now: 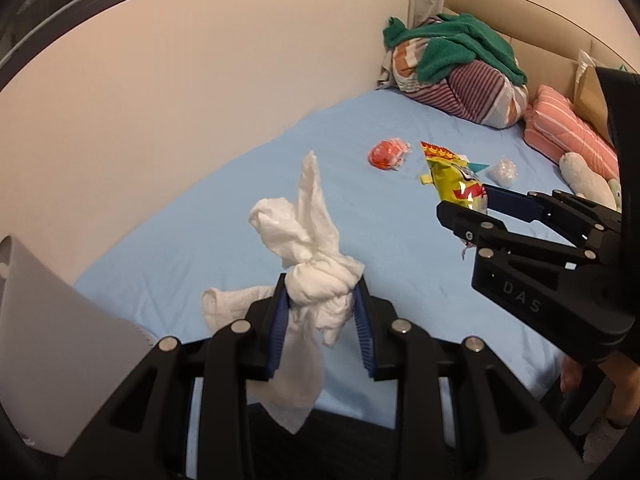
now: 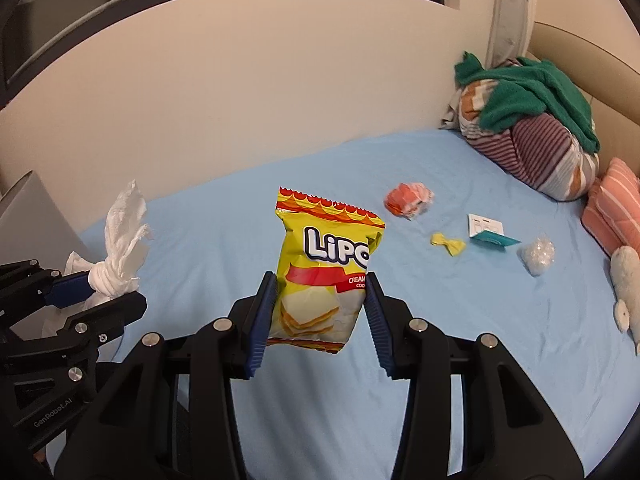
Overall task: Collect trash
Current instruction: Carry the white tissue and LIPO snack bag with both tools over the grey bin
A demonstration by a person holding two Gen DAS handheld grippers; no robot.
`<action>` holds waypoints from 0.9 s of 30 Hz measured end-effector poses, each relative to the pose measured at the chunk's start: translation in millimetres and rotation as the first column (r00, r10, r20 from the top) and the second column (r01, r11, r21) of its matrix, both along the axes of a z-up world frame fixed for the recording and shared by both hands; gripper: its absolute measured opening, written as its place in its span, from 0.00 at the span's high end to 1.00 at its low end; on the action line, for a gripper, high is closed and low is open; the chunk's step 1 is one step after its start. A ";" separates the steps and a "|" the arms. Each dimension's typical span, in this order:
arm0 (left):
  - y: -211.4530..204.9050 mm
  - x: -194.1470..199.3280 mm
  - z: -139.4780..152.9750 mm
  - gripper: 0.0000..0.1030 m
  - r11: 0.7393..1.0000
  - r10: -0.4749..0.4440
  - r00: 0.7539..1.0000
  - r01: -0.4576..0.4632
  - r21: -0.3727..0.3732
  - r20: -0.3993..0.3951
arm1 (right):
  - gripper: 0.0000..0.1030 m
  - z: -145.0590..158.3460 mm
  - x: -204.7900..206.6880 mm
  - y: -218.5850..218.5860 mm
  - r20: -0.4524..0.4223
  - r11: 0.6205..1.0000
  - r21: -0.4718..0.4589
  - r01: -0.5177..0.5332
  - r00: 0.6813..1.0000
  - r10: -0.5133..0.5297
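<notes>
L gripper (image 1: 320, 300) clamped on knotted white tissue (image 1: 308, 240), R gripper (image 2: 320, 292) clamped on yellow snack bag (image 2: 324, 268); both held above near end of blue bed (image 2: 240, 208), more wrappers lie far right.

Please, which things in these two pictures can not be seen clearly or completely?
- Yellow snack bag: right wrist view, the right gripper fingers cover its sides; brand name cut short by a fold.
- White card: print too small.
- Grey object: left wrist view, cut off by the edge.

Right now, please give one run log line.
left gripper: holds white tissue | right gripper: holds yellow snack bag | remaining: trash on bed
</notes>
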State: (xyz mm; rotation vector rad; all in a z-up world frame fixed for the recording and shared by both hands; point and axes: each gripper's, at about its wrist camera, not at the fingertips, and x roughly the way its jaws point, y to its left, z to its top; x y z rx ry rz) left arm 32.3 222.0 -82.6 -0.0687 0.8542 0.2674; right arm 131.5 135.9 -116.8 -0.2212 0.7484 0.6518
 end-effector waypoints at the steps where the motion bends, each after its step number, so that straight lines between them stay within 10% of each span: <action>1: 4.1 -8.2 5.9 0.70 1.000 0.019 1.000 -0.019 0.004 0.009 | 0.59 5.3 -7.3 6.1 0.009 1.000 0.003 -0.022 1.000 0.022; 13: 62.5 -119.7 75.1 0.70 0.941 0.326 0.939 -0.333 0.054 0.109 | 0.59 69.0 -89.8 83.8 0.052 0.932 0.081 -0.352 0.936 0.349; 27: 136.1 -210.7 128.5 0.70 0.806 0.561 0.810 -0.581 0.109 0.170 | 0.59 129.1 -175.0 196.1 0.158 0.734 0.090 -0.673 0.737 0.657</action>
